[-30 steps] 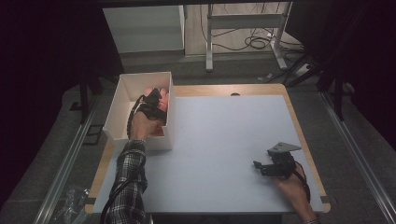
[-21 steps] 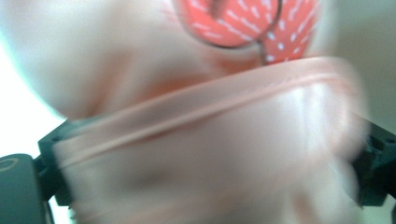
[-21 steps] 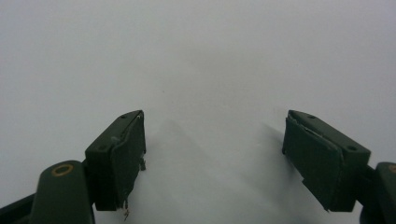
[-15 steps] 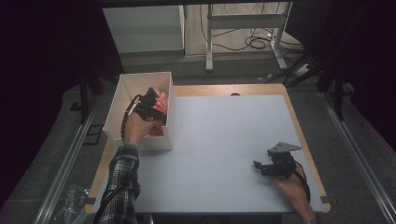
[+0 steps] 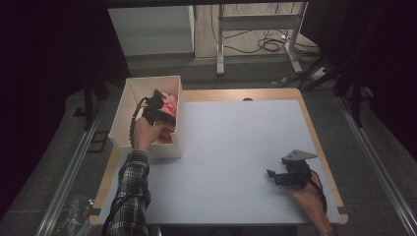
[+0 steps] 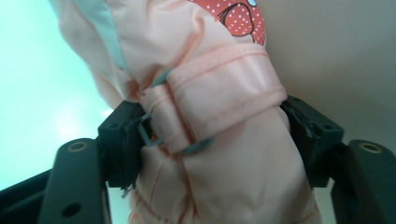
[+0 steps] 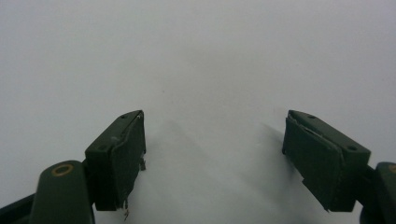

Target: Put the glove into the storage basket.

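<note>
White tabletop (image 5: 231, 147) with a wooden edge fills my workspace, dark floor all around. I count one white box (image 5: 129, 105) at about ten o'clock on the table, one pink garment (image 6: 210, 116), and two grippers. Inside the box lies the pink padded garment, its strap and a red dotted patch showing. My left gripper (image 5: 158, 109) reaches into the box; its jaws have just been closing and now pinch the garment at the strap. My right gripper (image 5: 276, 177), at four o'clock, rests on the bare tabletop with jaws spread, holding nothing.
</note>
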Tool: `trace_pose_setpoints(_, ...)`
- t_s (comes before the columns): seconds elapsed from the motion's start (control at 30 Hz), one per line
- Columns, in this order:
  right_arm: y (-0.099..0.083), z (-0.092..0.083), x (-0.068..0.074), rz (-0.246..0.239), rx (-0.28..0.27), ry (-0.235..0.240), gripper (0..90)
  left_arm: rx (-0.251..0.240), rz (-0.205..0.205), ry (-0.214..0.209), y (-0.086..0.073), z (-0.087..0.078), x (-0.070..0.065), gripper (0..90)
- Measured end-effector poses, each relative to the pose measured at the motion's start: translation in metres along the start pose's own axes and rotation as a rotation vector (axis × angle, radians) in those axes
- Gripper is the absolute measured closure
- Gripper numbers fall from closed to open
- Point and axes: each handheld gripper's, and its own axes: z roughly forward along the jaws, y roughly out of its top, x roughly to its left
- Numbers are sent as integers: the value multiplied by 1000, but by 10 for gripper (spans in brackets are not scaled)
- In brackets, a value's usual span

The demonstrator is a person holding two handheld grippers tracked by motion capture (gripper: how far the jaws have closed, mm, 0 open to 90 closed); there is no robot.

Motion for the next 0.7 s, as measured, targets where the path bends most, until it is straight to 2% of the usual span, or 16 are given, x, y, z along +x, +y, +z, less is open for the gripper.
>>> trace_pose_setpoints(0.27,0,0,0,-2,2,-1,215,-28,30,-14,-7,-14,0,139)
trace_pose_setpoints(0.7,0,0,0,-1,1,-2,215,-152,118,50,-25,-59,-10,47)
